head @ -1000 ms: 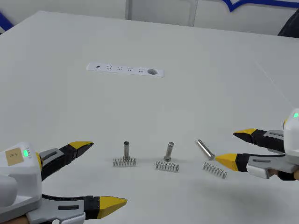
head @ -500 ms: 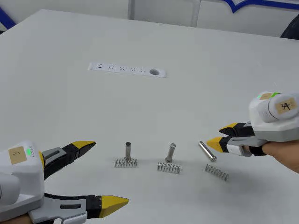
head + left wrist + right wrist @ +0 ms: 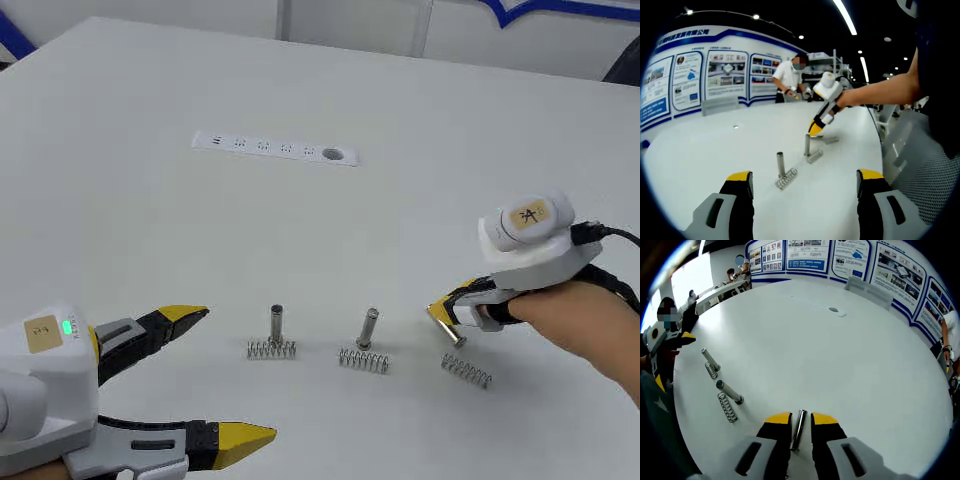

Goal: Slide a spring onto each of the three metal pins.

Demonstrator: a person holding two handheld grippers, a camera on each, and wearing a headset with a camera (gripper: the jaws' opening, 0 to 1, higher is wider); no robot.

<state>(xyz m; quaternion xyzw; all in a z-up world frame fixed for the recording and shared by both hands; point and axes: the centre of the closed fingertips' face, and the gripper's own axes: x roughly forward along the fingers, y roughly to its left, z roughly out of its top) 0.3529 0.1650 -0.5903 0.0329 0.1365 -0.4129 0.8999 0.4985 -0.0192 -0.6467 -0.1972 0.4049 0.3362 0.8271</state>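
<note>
Three short metal pins and three springs lie in a row on the white table. The left pin [image 3: 276,322] and middle pin [image 3: 369,325] stand upright, with a spring [image 3: 271,349] and another spring [image 3: 363,360] in front of them. The right pin [image 3: 799,427] lies flat between the narrow jaws of my right gripper [image 3: 440,310], which is shut on it. The third spring [image 3: 466,371] lies just in front. My left gripper [image 3: 238,375] hovers wide open at the near left, short of the left pin [image 3: 781,164].
A white power strip [image 3: 275,148] lies flat across the far middle of the table [image 3: 120,230]. The table's far edge runs along the top. A person [image 3: 788,80] stands beyond the table in the left gripper view.
My right gripper has tilted down onto the lying right pin and narrowed its jaws around it. The left gripper has stayed open in place.
</note>
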